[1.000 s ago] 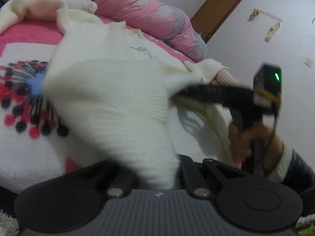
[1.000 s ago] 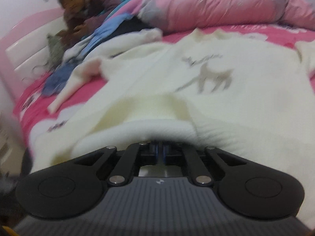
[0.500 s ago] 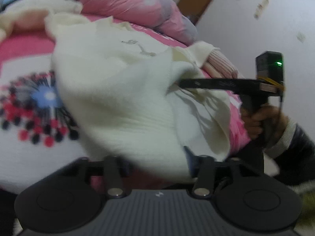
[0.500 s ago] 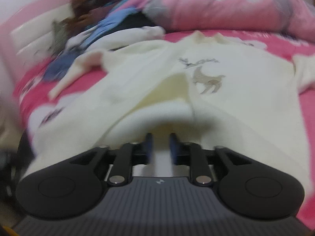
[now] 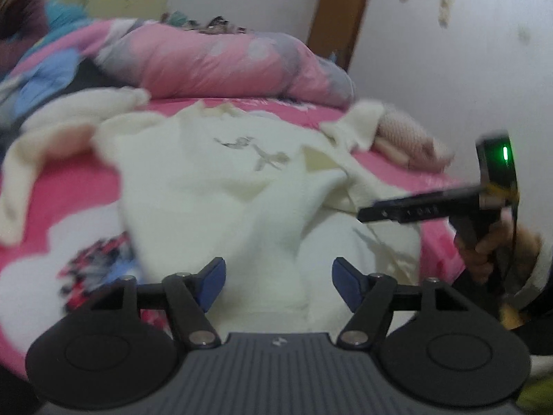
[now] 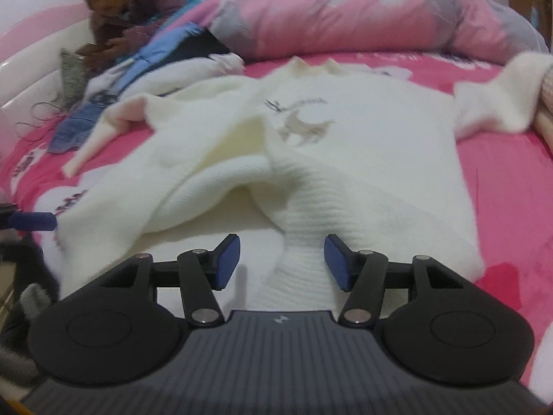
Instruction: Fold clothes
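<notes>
Cream sweater (image 6: 345,145) spread across the pink bed (image 6: 501,159), centre frame, hem bunched at lower centre. Left claw (image 5: 278,282) jaws opening, pads clear of the knit. Right claw (image 6: 281,259) also opening, ribbed hem between its pads, not pinched.

Pink sheet (image 6: 501,159) lies bare right of my sweater (image 6: 363,145). A rolled quilt (image 6: 363,14) blocks the far side. Clothes (image 6: 103,103) crowd the left.

Cream sweater (image 6: 363,159) spread on pink bed (image 6: 501,159)
</notes>
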